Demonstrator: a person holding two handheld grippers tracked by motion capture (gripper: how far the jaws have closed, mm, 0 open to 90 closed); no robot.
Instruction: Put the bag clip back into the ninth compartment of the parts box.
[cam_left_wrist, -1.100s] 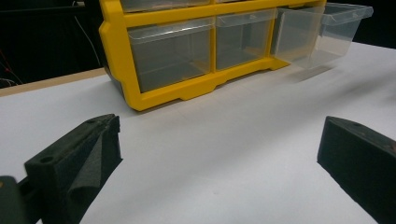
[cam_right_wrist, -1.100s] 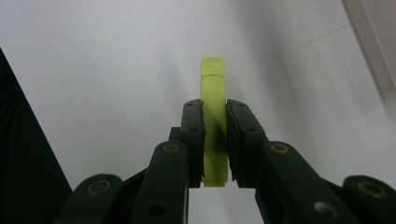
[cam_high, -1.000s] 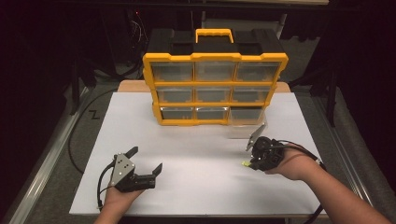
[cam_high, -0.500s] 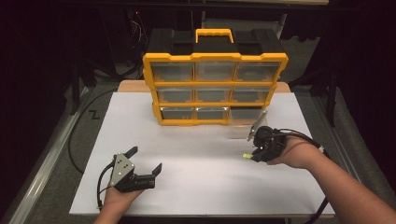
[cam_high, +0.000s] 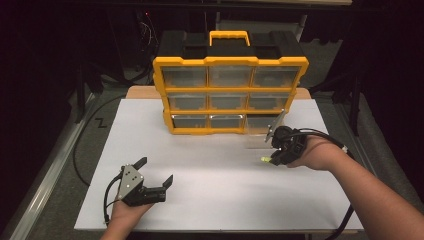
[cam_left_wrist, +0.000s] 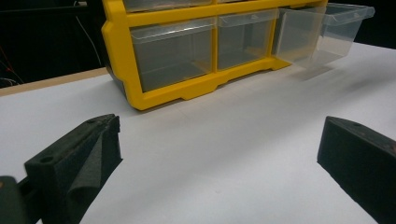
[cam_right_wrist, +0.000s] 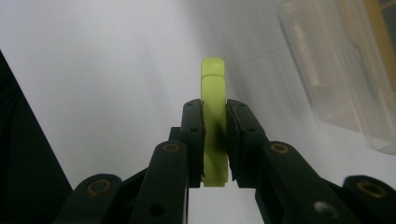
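A yellow organizer (cam_high: 230, 95) with clear drawers stands at the back of the white table (cam_high: 210, 200). Its bottom-right drawer (cam_high: 260, 134) is pulled out. My right gripper (cam_high: 267, 159) hovers just in front of that drawer, shut on a small yellow-green piece (cam_high: 263, 160). In the right gripper view the piece (cam_right_wrist: 214, 88) stands upright, pinched between the pads (cam_right_wrist: 194, 126), with the clear drawer (cam_right_wrist: 345, 79) at the right. My left gripper (cam_high: 156, 170) rests near the front left of the table, open with nothing between its jaws. The left gripper view shows the organizer (cam_left_wrist: 163, 93) and the pulled-out drawer (cam_left_wrist: 322, 32) ahead.
A black carry case with a yellow handle (cam_high: 229, 36) forms the organizer's top. Cables trail off the table at the left (cam_high: 80, 150) and from the right hand (cam_high: 345, 150). White table surface lies between the two grippers.
My right hand has lifted and moved away from me toward the pulled-out drawer, still gripping the yellow-green piece. The left gripper has stayed put.
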